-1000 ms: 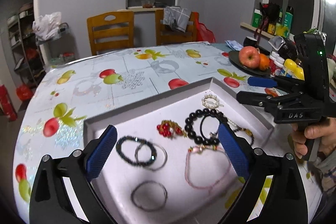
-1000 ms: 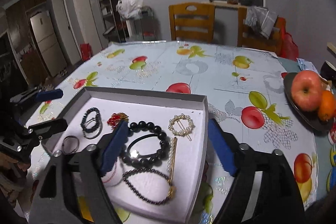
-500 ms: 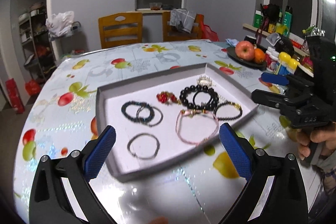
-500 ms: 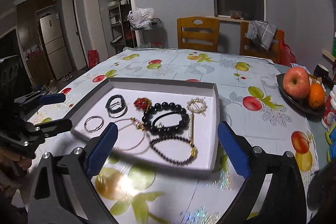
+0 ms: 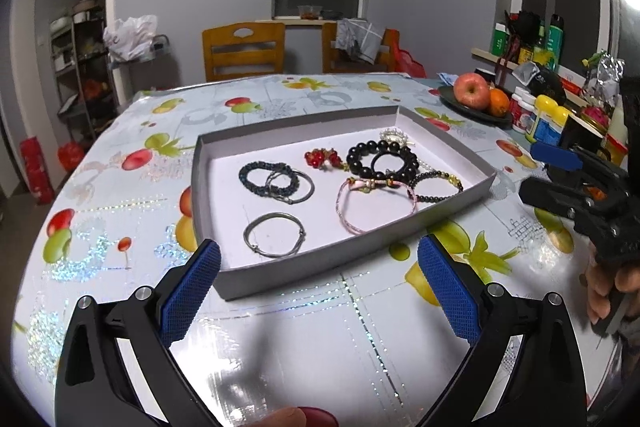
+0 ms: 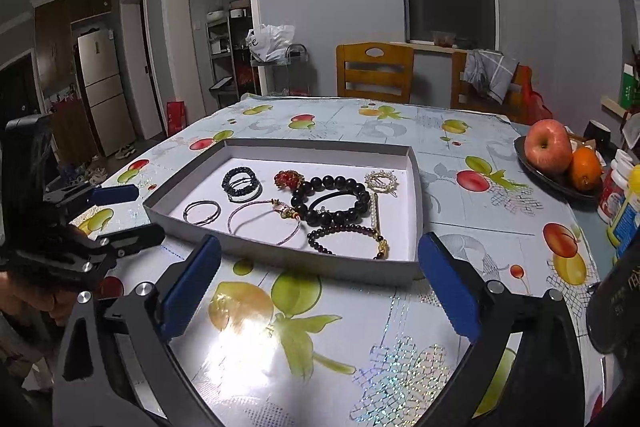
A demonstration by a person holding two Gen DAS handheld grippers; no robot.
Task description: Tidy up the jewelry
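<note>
Both claws are being drawn back from the tray [image 5: 452, 203], which is lying on the counter [image 6: 304, 339] ahead of them. Left claw [image 5: 318, 291] and right claw [image 6: 318, 287] are being held wide open, empty. Bracelets [image 6: 332, 195] are resting inside the tray; a fruit plate [image 6: 528, 163] is standing at the right.

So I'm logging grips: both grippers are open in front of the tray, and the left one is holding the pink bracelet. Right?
Not quite. The left gripper holds nothing: the left wrist view shows the pink bracelet lying in the tray, beyond the fingertips. The rest stands: both it and the right gripper are open in front of the tray.
</note>
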